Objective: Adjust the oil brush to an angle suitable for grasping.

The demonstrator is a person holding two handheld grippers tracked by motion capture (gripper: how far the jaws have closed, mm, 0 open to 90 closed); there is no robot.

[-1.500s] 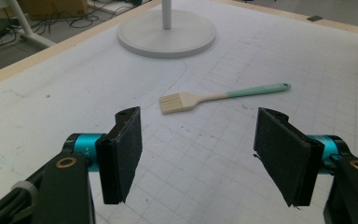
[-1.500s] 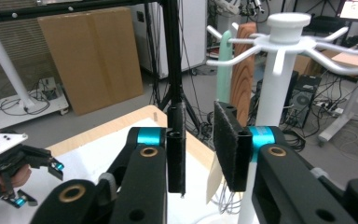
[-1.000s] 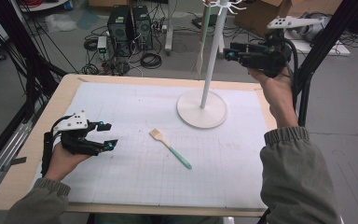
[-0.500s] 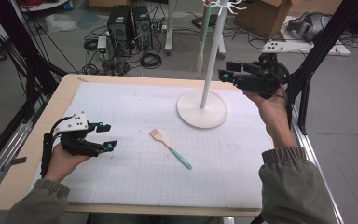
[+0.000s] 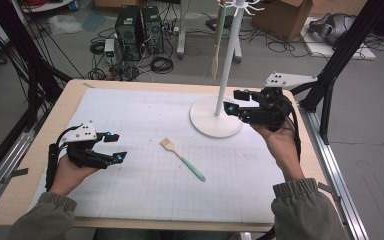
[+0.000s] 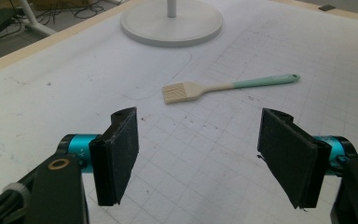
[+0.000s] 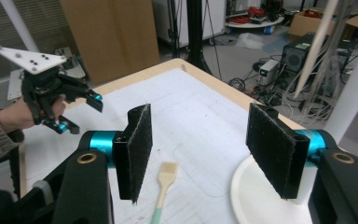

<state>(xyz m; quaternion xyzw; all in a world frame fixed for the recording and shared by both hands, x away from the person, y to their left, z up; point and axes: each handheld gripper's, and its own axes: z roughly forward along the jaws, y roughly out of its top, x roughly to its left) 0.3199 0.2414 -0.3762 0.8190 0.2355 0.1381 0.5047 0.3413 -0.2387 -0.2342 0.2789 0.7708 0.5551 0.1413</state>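
Well, brush lies between claws.

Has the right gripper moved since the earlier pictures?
Yes. In the high view the right gripper has come down beside the white stand, now near its round base; its empty jaws have just been opening.

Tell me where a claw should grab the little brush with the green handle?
Probably the green handle of the brush, around its middle, coming straight down from above. It lies flat on the table, long and thin, so the claw's jaws should close across it, away from the flat bristle end.
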